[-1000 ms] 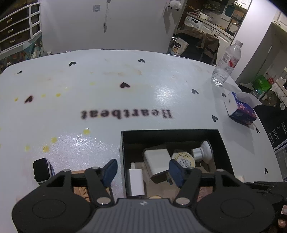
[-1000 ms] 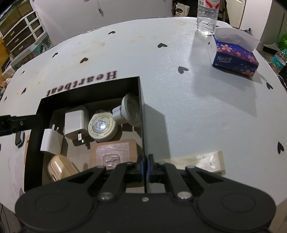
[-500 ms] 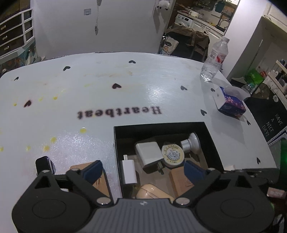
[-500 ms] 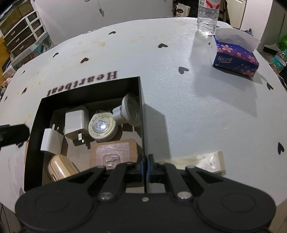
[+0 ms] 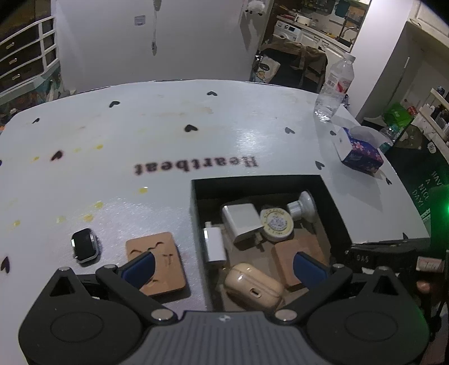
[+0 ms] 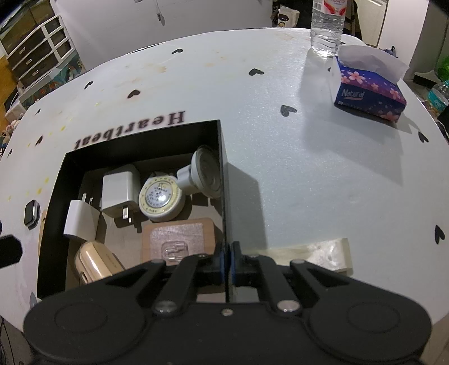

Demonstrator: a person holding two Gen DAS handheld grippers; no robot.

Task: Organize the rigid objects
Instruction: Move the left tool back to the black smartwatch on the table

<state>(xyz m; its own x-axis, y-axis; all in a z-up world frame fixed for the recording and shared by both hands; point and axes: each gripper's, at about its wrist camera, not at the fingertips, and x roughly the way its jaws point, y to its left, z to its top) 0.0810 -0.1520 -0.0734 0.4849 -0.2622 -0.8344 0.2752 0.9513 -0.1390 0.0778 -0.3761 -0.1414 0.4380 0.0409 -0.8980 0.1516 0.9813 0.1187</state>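
A black box (image 5: 334,207) sits on the white table and holds two white chargers (image 5: 241,221), a round tin (image 5: 276,224), a white knob-shaped part (image 5: 304,206), a beige earbud case (image 5: 252,286) and a brown pad (image 6: 179,238). My left gripper (image 5: 224,254) hovers over the box's left wall with its jaws opening wide and nothing gripped. Left of the box lie a brown card (image 5: 160,252) and a smartwatch (image 5: 84,244). My right gripper (image 6: 226,252) is shut on the right wall of the black box (image 6: 223,174).
A water bottle (image 6: 327,25) and a blue tissue box (image 6: 370,89) stand at the table's far right. A pale tape strip (image 6: 322,252) lies right of the box near the front edge. Drawers and household clutter stand beyond the table.
My left gripper opened from half-open to wide and drew back and up, bringing the brown card and the earbud case into view. The right gripper kept still on the box wall.
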